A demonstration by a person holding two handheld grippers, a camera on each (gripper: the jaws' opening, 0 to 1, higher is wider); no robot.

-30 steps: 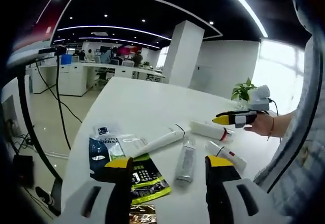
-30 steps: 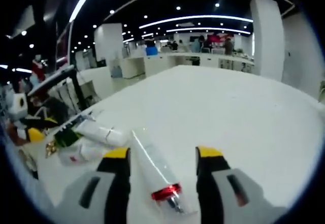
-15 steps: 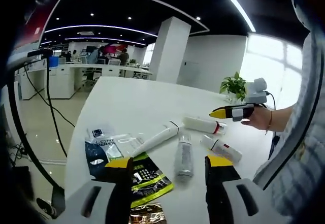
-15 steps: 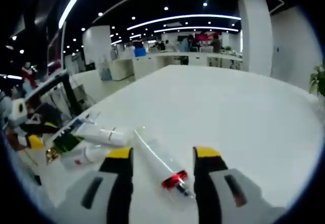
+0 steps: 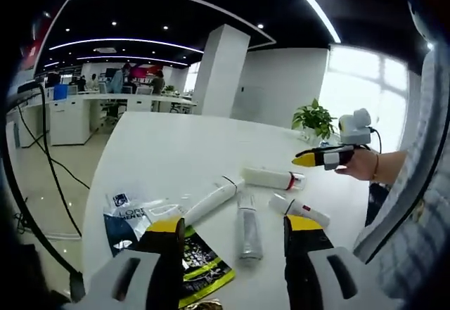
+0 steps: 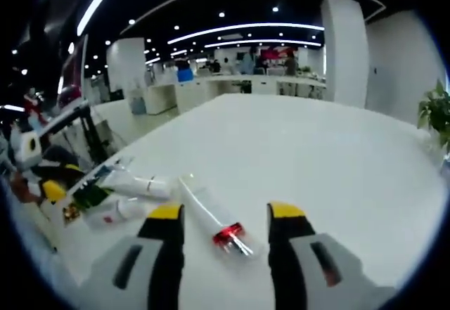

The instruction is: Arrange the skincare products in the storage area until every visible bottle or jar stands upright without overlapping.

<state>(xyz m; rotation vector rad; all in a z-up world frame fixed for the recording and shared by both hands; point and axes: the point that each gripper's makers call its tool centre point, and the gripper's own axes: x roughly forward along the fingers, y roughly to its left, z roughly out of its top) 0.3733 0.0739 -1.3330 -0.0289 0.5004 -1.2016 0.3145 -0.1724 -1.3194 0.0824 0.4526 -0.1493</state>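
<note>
L gripper [image 5: 234, 229] jaws apart, nothing between, held above white table [image 5: 176, 148]. Four tubes lying flat, none upright: long white tube [image 5: 213, 199], grey tube [image 5: 247, 224] just beside it, red-band tube [image 5: 267, 178] beyond, short tube [image 5: 297, 210] near R jaw. Sachets [image 5: 165, 236] by L jaw. R gripper [image 5: 325, 157] in a hand [image 5: 364, 166] at right, above table edge. Plant [image 5: 313, 119] behind.

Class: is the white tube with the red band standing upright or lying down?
Lying down. The white tube with the red band rests lengthwise on the white table.
</note>
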